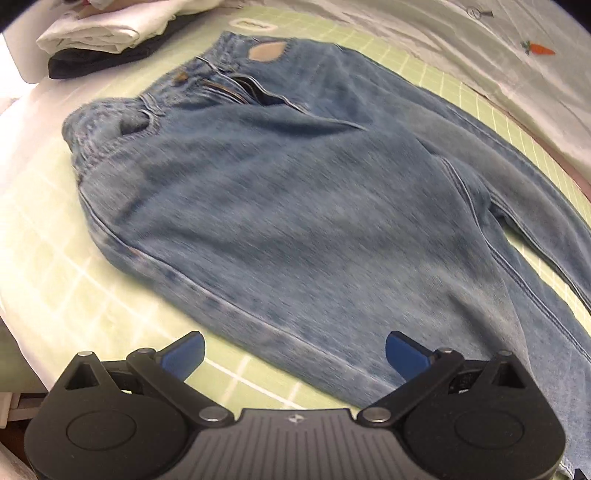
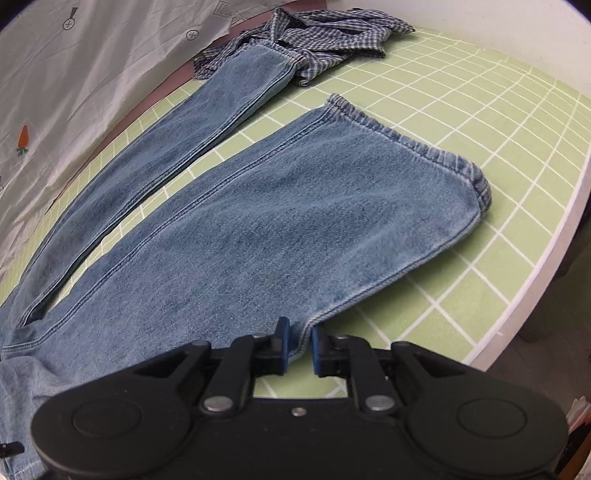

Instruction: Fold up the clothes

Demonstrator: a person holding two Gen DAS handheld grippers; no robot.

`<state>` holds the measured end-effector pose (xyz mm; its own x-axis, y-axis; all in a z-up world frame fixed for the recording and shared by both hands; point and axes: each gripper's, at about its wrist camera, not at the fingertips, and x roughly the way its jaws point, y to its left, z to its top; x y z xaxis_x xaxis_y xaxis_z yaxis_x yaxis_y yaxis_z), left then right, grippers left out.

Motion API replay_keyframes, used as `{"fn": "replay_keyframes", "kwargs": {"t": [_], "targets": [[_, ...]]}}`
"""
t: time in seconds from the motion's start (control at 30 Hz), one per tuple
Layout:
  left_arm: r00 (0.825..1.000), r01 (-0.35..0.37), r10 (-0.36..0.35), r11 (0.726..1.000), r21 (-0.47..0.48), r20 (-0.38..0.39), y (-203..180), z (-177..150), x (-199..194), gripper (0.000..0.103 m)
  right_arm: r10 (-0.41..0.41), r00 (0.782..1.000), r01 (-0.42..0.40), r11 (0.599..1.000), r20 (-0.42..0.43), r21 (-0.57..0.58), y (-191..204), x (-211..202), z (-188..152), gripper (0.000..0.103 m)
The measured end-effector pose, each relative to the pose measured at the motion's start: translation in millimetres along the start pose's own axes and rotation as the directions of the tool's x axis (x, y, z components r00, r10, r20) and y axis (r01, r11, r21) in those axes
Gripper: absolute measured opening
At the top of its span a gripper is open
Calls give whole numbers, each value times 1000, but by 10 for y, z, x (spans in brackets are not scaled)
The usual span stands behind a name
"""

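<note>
Blue jeans (image 1: 295,206) lie flat on the green grid mat (image 1: 66,273), waistband at the far left. My left gripper (image 1: 295,354) is open, its blue pads wide apart just above the near side seam of the jeans at thigh level. In the right wrist view the two legs (image 2: 280,221) spread apart towards the far right. My right gripper (image 2: 298,347) is shut on the near edge of the closer leg, pinching a fold of denim.
A stack of folded white and dark clothes (image 1: 107,33) sits at the far left. A crumpled checked shirt (image 2: 317,37) lies under the far leg's hem. A white printed sheet (image 2: 74,81) borders the mat's far side. The table's white edge (image 2: 535,280) curves at right.
</note>
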<state>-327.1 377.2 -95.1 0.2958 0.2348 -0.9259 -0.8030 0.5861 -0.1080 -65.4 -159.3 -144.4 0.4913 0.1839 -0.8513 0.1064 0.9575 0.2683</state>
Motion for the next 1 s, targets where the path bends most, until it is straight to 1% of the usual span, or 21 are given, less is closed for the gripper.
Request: {"fn": "replay_keyframes", "kwargs": {"t": [0.07, 0.13, 0.17, 0.27, 0.33, 0.4, 0.47, 0.53, 0.57, 0.6, 0.63, 0.67, 0.73, 0.8, 0.83, 0.9, 1.0], "targets": [[1000, -13, 14, 1000, -21, 25, 91, 92, 156, 103, -19, 1000, 18, 999, 20, 35, 29, -20, -65, 23], [999, -17, 20, 998, -62, 43, 332, 176, 105, 103, -21, 999, 18, 997, 37, 71, 72, -26, -114, 40], [998, -19, 23, 996, -84, 51, 463, 217, 65, 103, -20, 999, 16, 996, 45, 88, 95, -27, -136, 42], [997, -11, 22, 988, -155, 71, 778, 422, 146, 102, -42, 997, 34, 993, 67, 114, 191, -13, -173, 49], [996, 2, 16, 981, -195, 90, 860, 537, 230, 102, -55, 995, 43, 988, 83, 149, 222, 3, -170, 50], [994, 22, 3, 972, -232, 107, 797, 606, 308, 102, -70, 993, 50, 981, 100, 187, 240, 18, -162, 50], [994, 38, -10, 964, -262, 108, 829, 708, 431, 100, -89, 989, 62, 975, 118, 214, 249, 38, -142, 46], [995, 46, -18, 957, -287, 100, 849, 671, 472, 86, -109, 985, 77, 970, 132, 233, 259, 50, -122, 37], [995, 51, -24, 953, -297, 95, 829, 728, 531, 82, -118, 983, 82, 967, 139, 240, 260, 46, -114, 34], [995, 57, -31, 950, -308, 90, 805, 809, 601, 72, -124, 981, 86, 965, 146, 247, 257, 33, -107, 26], [995, 75, -49, 947, -311, 91, 768, 846, 643, 55, -131, 979, 88, 964, 156, 251, 251, 13, -100, 15], [993, 93, -66, 947, -309, 96, 706, 919, 699, 48, -133, 977, 88, 963, 167, 254, 244, -15, -92, 10], [992, 90, -59, 953, -291, 114, 680, 989, 699, 29, -131, 973, 79, 964, 191, 256, 235, -82, -74, 5], [988, 100, -62, 954, -282, 139, 669, 943, 591, 20, -127, 966, 69, 966, 225, 249, 238, -181, -51, 4], [986, 110, -68, 953, -283, 151, 689, 926, 534, 18, -125, 962, 63, 968, 245, 245, 242, -242, -35, 4], [979, 131, -80, 951, -282, 187, 734, 876, 342, 16, -111, 954, 39, 967, 280, 251, 249, -367, 5, 4], [961, 175, -109, 951, -254, 255, 830, 812, 8, 16, -76, 937, -18, 964, 340, 264, 250, -628, 63, 3]]}}
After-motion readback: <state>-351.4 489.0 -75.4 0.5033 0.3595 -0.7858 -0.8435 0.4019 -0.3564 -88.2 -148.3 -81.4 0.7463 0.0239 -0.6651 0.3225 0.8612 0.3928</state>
